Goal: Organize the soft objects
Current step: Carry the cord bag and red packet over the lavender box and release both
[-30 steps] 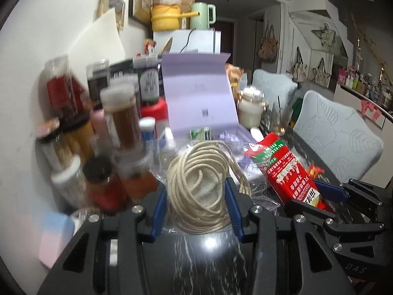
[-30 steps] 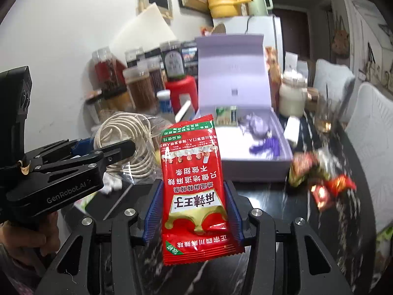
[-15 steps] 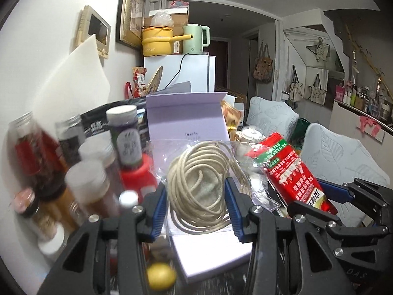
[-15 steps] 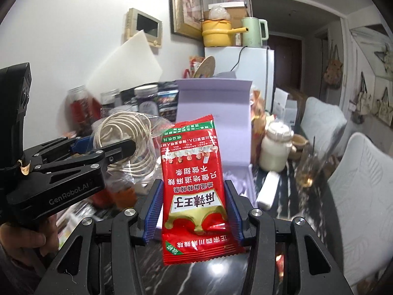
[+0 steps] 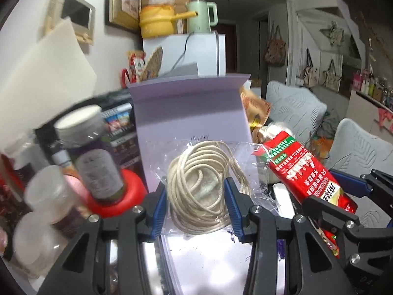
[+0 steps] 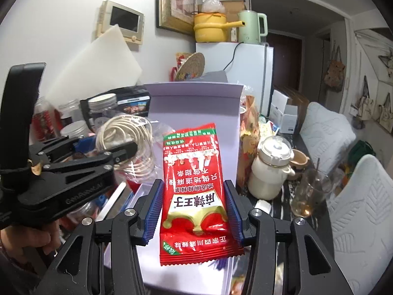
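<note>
My left gripper (image 5: 195,205) is shut on a clear bag of coiled cream rope (image 5: 199,186) and holds it over the open lilac box (image 5: 191,113). The rope also shows in the right wrist view (image 6: 127,145), in the left gripper (image 6: 110,157). My right gripper (image 6: 194,211) is shut on a red snack packet (image 6: 194,177), upright above the same box (image 6: 196,113). In the left wrist view the packet (image 5: 302,167) and right gripper (image 5: 343,201) sit just right of the rope.
Jars and bottles (image 5: 95,157) crowd the left beside the box. A cream lidded pot (image 6: 270,169) and a glass (image 6: 309,191) stand to the right. White chairs (image 6: 358,196) are at far right. A white fridge (image 6: 245,66) stands behind.
Both grippers have moved forward and up with their loads, from in front of the box to over its open tray. The box lid now fills the view behind them.
</note>
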Demonstrator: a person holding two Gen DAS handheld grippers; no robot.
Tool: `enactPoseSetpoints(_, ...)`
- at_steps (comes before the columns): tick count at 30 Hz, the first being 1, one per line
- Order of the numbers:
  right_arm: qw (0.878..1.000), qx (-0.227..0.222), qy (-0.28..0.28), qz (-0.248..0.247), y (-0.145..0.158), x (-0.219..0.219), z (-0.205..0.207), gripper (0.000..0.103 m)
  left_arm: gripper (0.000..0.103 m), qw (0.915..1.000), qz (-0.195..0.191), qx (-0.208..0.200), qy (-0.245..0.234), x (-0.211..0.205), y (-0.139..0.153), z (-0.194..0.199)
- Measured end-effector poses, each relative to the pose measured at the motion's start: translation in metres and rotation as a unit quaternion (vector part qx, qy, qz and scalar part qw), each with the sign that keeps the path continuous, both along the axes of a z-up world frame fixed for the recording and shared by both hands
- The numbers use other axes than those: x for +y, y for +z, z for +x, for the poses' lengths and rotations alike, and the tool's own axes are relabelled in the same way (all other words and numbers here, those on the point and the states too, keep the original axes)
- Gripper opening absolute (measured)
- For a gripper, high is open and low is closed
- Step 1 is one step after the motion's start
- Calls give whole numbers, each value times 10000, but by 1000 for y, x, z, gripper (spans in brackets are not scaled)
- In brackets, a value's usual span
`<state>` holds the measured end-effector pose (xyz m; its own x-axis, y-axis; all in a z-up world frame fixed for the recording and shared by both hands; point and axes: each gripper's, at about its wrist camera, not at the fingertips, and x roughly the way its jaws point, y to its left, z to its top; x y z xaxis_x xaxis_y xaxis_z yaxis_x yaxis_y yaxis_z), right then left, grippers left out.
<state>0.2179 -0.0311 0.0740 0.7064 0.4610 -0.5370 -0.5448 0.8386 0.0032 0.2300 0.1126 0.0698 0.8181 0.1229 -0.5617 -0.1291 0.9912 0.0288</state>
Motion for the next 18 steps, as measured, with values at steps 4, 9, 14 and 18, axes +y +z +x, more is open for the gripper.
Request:
enactPoseSetpoints(4, 9999, 83, 48, -94, -13, 6, 23, 40, 44, 9996, 117, 264, -12, -5, -21, 27)
enactPoseSetpoints(9, 9976, 583, 301, -203, -43, 16, 45, 29, 43, 9973, 129, 721, -63, -12, -53, 49)
enactPoseSetpoints(14, 9923, 1211, 153, -197, -85, 14, 66, 27, 43, 9929, 94, 1186, -22, -16, -87, 60)
enactPoseSetpoints(18, 9899, 1386, 92, -288, -105, 8, 70, 27, 43, 9892, 133, 1459, -35, -21, -107, 63)
